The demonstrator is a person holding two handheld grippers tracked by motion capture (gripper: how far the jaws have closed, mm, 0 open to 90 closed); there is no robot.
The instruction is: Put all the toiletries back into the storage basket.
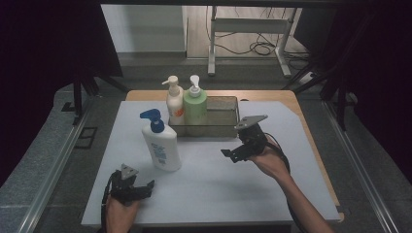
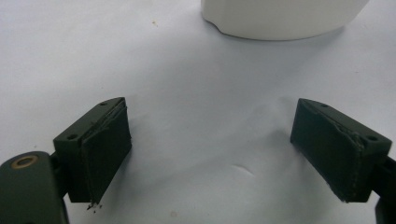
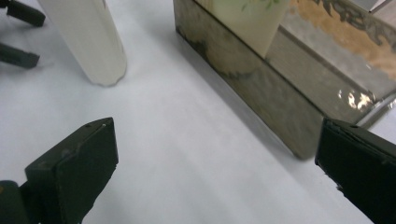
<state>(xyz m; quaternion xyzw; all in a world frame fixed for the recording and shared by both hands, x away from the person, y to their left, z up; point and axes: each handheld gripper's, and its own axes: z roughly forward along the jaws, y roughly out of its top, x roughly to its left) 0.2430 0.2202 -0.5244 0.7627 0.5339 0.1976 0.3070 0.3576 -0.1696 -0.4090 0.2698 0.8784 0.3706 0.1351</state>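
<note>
Both grippers sit low over the white-covered bench (image 1: 214,189). Left gripper (image 1: 142,188), at the near left corner, has its jaws spread wide with nothing between them — the white pump bottle with a blue head (image 1: 160,141) stands upright just ahead of it. Right gripper (image 1: 232,155) hangs in the person's right hand (image 1: 270,161) near the front wall of the shiny metal tray (image 1: 206,129), jaws released and empty. Inside the tray's left end stand a cream pump bottle (image 1: 174,102) and a green pump bottle (image 1: 195,104), side by side.
</note>
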